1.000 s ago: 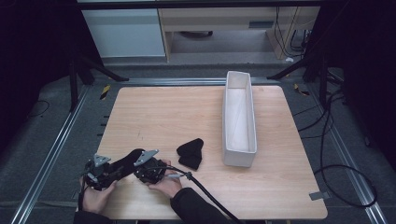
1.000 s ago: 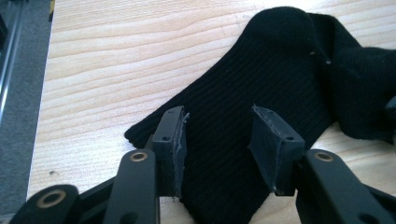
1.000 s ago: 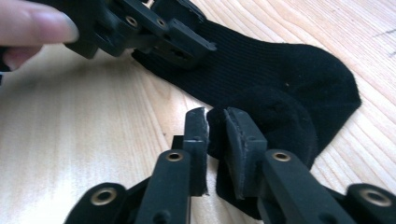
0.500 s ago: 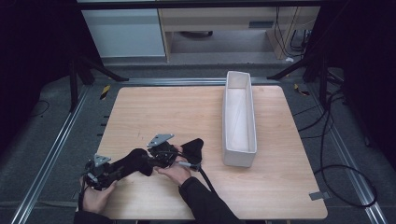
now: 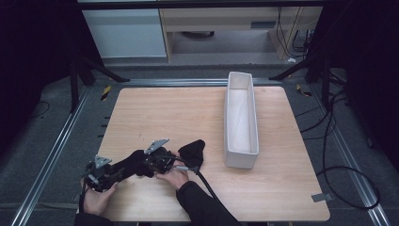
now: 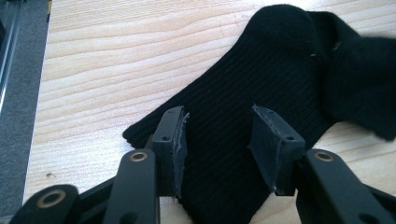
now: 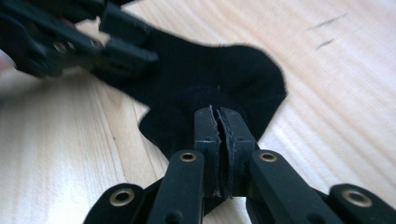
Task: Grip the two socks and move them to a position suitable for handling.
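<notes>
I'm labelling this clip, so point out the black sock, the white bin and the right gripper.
black sock (image 6: 243, 93): left gripper view, ribbed middle.
white bin (image 5: 241, 160): high view, near end wall.
right gripper (image 7: 218, 122): right gripper view, between its fingertips.

Black sock (image 5: 192, 151) on the bench (image 5: 160, 113).
Both hand-held grippers meet it at the near-left edge; a white tray (image 5: 241, 120) stands well right.

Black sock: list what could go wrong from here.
1. The right gripper is shut on just a thin fold of the black sock, so the cloth may slip out when pulled.
2. The left gripper straddles the sock with its jaws apart, so that end could drag across the table or bunch up.
</notes>
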Available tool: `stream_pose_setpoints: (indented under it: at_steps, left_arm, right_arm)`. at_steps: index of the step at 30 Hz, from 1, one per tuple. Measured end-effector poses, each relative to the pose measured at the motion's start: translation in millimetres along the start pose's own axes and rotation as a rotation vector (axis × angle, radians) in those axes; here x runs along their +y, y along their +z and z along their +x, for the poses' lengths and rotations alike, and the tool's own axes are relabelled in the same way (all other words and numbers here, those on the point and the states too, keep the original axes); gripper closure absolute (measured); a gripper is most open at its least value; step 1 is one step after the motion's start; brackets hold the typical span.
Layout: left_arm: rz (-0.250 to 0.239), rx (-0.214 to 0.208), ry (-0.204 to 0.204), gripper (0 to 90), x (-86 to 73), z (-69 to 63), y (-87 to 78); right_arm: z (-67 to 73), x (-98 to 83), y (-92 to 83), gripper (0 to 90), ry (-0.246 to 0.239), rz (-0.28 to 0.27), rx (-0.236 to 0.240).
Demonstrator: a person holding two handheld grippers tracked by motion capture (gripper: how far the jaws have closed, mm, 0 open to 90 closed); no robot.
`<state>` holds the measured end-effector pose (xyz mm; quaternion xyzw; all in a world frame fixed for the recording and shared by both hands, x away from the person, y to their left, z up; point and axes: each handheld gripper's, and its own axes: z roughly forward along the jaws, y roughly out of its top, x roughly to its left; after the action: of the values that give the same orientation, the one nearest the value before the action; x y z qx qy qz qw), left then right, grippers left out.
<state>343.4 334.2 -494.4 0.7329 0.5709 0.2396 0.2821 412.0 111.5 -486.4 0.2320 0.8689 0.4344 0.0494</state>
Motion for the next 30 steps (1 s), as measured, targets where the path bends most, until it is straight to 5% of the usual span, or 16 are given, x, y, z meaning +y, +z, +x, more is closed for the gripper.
stream_pose_setpoints:
  at_steps: [4,9,13,16,24,28,30]
  left_arm:
    - [0.001,0.001,0.001,54.8,0.1,-0.2,0.1]
    - [0.002,0.004,0.001,54.8,0.1,-0.5,0.0]
    - [0.002,0.008,0.0,54.6,0.2,-1.4,0.1]
    - [0.001,0.008,0.0,54.6,0.0,-1.4,0.1]
    - [-0.009,0.012,-0.009,54.2,0.7,-2.7,-2.3]
    - [-0.06,-0.025,0.0,54.9,3.0,-6.9,-7.5]
    - [-0.04,-0.039,0.023,55.0,3.7,-10.8,-4.8]
  right_arm:
    - [-2.9,4.5,-15.7,87.0,0.012,-0.065,-0.037]
    - [-14.6,7.9,-48.2,86.8,0.059,-0.15,-0.178]
    - [-27.6,0.7,-58.9,83.9,0.124,-0.115,-0.25]
    - [-35.9,-7.6,-59.0,76.3,0.125,-0.086,-0.308]
    - [-43.2,-14.1,-57.1,70.4,0.123,-0.098,-0.262]
    - [-39.3,-16.3,-40.8,65.4,0.098,-0.041,-0.228]
    - [-38.3,-18.6,-30.2,62.0,0.094,-0.003,-0.226]
